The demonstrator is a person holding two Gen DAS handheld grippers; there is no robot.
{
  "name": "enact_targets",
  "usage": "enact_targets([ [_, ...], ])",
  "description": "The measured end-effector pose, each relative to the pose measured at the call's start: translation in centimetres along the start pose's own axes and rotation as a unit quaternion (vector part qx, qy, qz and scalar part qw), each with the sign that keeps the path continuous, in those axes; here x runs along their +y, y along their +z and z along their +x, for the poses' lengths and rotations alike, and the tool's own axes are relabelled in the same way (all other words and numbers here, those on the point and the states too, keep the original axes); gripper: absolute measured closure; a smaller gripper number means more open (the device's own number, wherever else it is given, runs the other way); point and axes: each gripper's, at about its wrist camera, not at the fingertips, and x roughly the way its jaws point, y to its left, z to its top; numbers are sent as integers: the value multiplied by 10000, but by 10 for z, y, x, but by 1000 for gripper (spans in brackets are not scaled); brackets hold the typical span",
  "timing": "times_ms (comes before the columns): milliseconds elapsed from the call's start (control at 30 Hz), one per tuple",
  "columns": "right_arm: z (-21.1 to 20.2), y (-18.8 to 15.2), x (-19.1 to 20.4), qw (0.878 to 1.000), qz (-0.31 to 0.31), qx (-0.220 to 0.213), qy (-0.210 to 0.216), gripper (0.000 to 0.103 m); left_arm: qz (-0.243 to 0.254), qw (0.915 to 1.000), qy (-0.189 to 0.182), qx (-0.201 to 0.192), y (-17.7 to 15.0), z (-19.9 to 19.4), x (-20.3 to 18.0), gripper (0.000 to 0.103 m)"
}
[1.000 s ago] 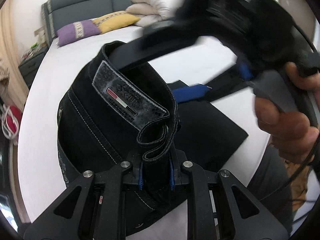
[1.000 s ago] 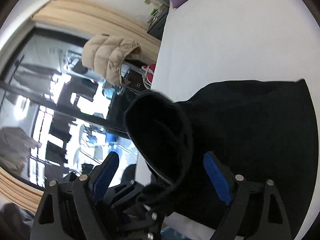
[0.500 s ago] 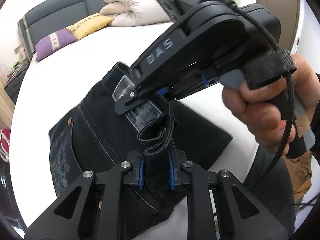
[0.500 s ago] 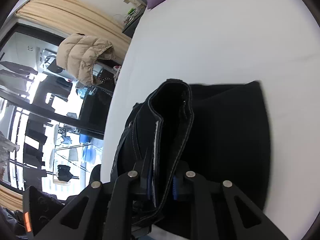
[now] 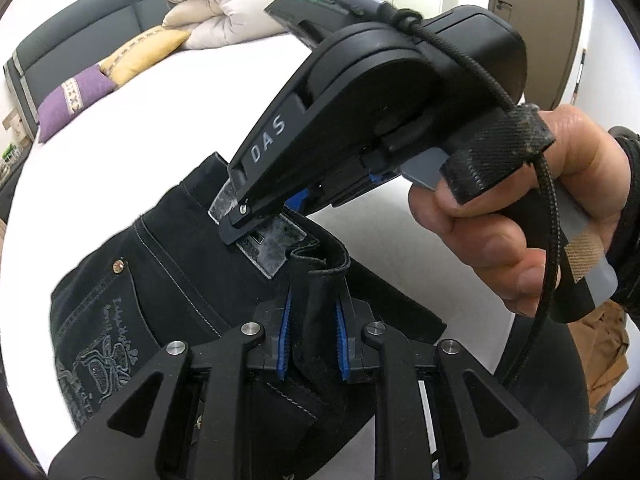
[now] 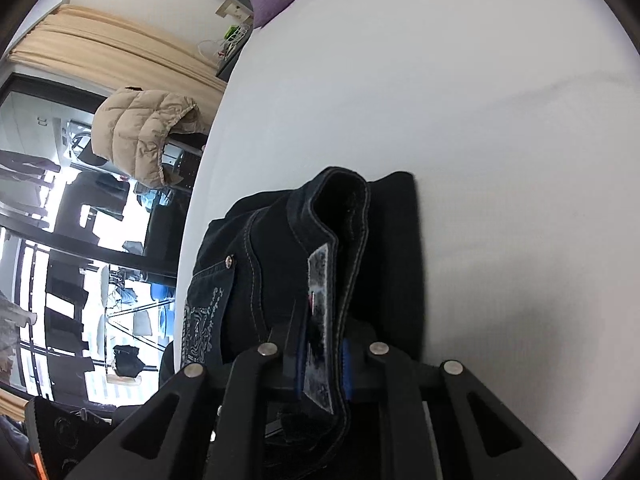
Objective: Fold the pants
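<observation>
Both fingers pinching stiff black denim pants (image 5: 192, 280) waistband, white bed (image 6: 480, 100)

A wide white bed (image 5: 208, 92) is filling the room, daylight washing over its sheet. At its head, a grey padded headboard (image 5: 80, 32) is backing a purple pillow (image 5: 76, 98), a yellow pillow (image 5: 144, 50) and a cream duvet (image 5: 224, 20). Beside the bed, beige curtains (image 6: 116, 56) are framing a dark-framed window (image 6: 60, 240), a tan puffer jacket (image 6: 140, 136) hanging before it.

Two close wrist views, both over the pants (image 5: 168, 280) waistband.
</observation>
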Motion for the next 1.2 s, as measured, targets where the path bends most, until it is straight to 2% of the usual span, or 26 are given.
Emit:
enact_targets([
  [133,0,1,-9,10000,53,13,0,88,-68,9999,-81,-5,6,15,5,87],
  [233,6,-2,-19,9998,181,24,106,89,-245,9995,-190,22,-2,5,20,87],
  [333,7,-6,-33,9980,434,-112,445,83,-625,9967,-519,22,-10,-8,39,85],
  [400,1,-12,-38,9963,586,-179,596,71,-896,9927,-802,-31,-10,-26,55,82],
  [433,-3,-13,-36,9966,582,-226,540,69,-994,9917,-807,-154,-12,-40,62,82],
  [567,-37,-23,-28,9962,579,-645,77,66,-1645,9840,-604,-312,-23,-64,105,76],
  [633,-51,-29,-17,9952,529,-796,190,74,-1892,9807,-363,-345,-26,-66,132,76],
  [667,-55,-32,-7,9954,429,-809,291,83,-1984,9794,-176,-329,-26,-63,147,76],
  [700,-54,-37,5,9961,307,-749,357,85,-2016,9790,-95,-301,-31,-60,147,76],
  [733,-51,-40,11,9966,253,-683,387,85,-2020,9791,24,-222,-30,-51,156,76],
  [767,-45,-44,18,9974,191,-557,422,87,-2013,9794,118,-141,-43,-51,166,76],
  [867,-20,-60,21,9997,170,-162,56,91,-1922,9807,341,54,-53,-35,180,76],
  [900,-12,-65,12,9994,336,-62,-115,103,-1883,9810,449,166,-60,-30,184,76],
  [933,-10,-70,6,9989,424,-63,-197,103,-1905,9802,485,259,-63,-26,189,76],
  [1000,-14,-79,-4,9980,587,-215,-72,103,-1897,9797,561,322,-67,-13,195,76],
  [1200,-14,-83,-8,9976,598,-291,-189,103,-1699,9821,765,267,-62,-7,200,76],
])
